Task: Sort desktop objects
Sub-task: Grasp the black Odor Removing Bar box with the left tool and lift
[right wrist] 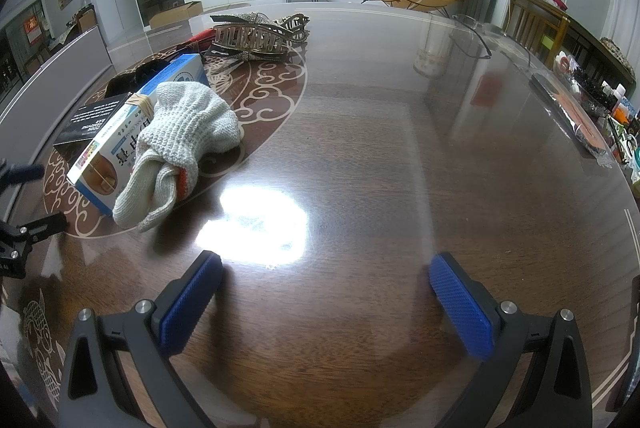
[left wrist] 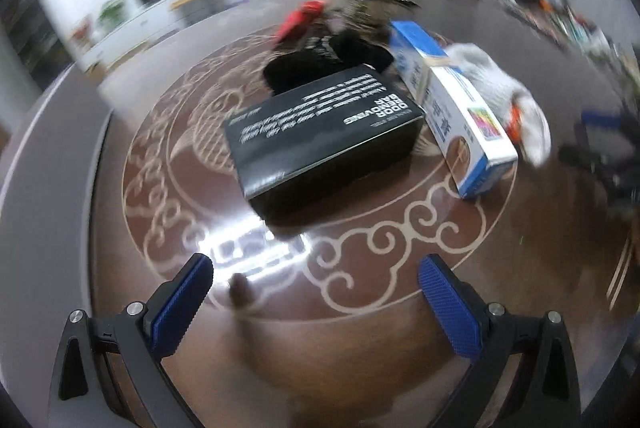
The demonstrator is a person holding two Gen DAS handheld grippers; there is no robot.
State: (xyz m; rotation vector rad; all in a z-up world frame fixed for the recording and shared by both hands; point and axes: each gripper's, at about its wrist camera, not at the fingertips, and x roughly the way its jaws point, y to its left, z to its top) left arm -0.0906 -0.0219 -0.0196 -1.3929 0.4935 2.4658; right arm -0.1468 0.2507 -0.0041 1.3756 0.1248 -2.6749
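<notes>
A black box with white lettering [left wrist: 324,132] lies flat on the dark round table [left wrist: 360,328], straight ahead of my left gripper [left wrist: 314,292], which is open and empty a short way in front of it. Beside it lies a blue-and-white box [left wrist: 464,116] with a white knitted glove [left wrist: 504,96] against it. In the right wrist view the glove [right wrist: 184,132] drapes over the blue-and-white box [right wrist: 116,144], left of my right gripper [right wrist: 326,296], also open and empty. Large hair claws [right wrist: 256,36] lie farther back, and the black box [right wrist: 92,120] shows behind the blue one.
A black fabric item [left wrist: 320,56] and something red [left wrist: 300,20] sit behind the black box. Eyeglasses [right wrist: 472,36] rest at the far right of the table. A cluttered sideboard [right wrist: 592,84] runs along the right. The left wrist view is motion-blurred.
</notes>
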